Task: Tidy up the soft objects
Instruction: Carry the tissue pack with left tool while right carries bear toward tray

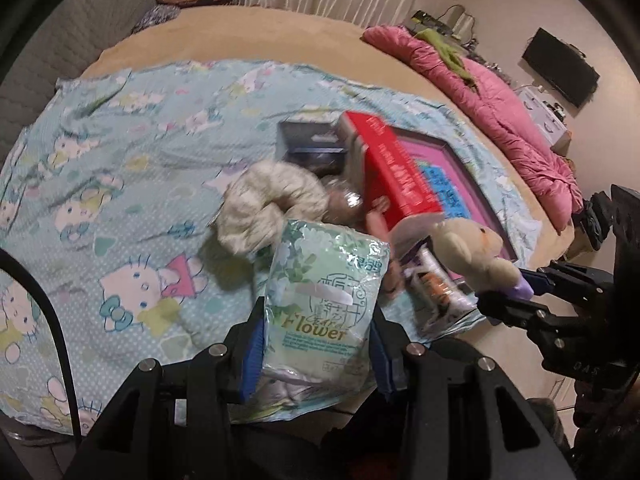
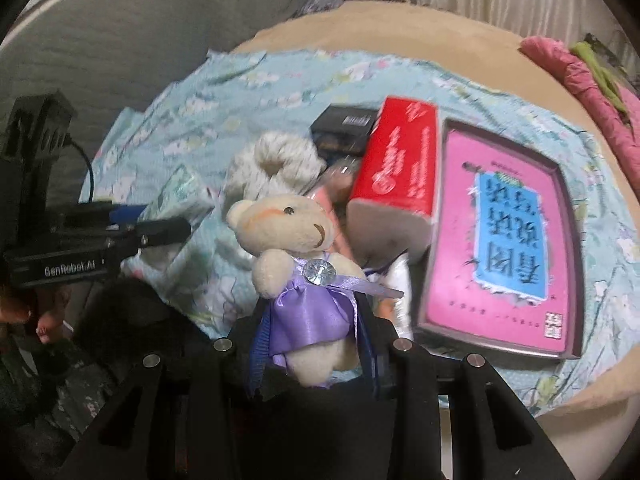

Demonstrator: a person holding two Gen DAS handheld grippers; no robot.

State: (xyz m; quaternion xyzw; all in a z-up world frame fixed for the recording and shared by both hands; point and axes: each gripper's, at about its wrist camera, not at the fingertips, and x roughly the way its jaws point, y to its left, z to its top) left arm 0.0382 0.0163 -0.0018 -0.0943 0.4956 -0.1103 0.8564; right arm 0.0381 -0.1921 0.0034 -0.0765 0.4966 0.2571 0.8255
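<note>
On the left lay the blue cartoon-print sheet point(image 1: 120, 184) spread over the bed point(image 1: 256, 36); no loose thing lay on that part. Next, the left gripper point(image 1: 316, 344) had its jaws clamped on a pack of tissues point(image 1: 324, 296) in green flower wrapping; the blue pads pressed its two sides low down, and the pack appeared to be clear of the sheet. Behind it lay a cream knitted thing point(image 1: 264, 204), soft, at the edge of the pile. To the right of this, a red box point(image 2: 396, 168) leaned against a dark box point(image 2: 344, 124); beside the red box lay a pink book tray point(image 2: 500, 240), flat on the sheet. The right gripper point(image 2: 312, 340) had its jaws clamped on a small plush bear point(image 2: 296, 256) in a purple satin dress; the pads held the dress and lower body, and the head stood free above.

I judge that the risks are these; the tissue wrapping is smooth, so the pack may slip down from the pads if the hand tilts; the satin dress is also slippery, and the bear may turn or drop out; the two grippers are near each other, so they may knock together; the leaning red box may fall if something touches the pile.
</note>
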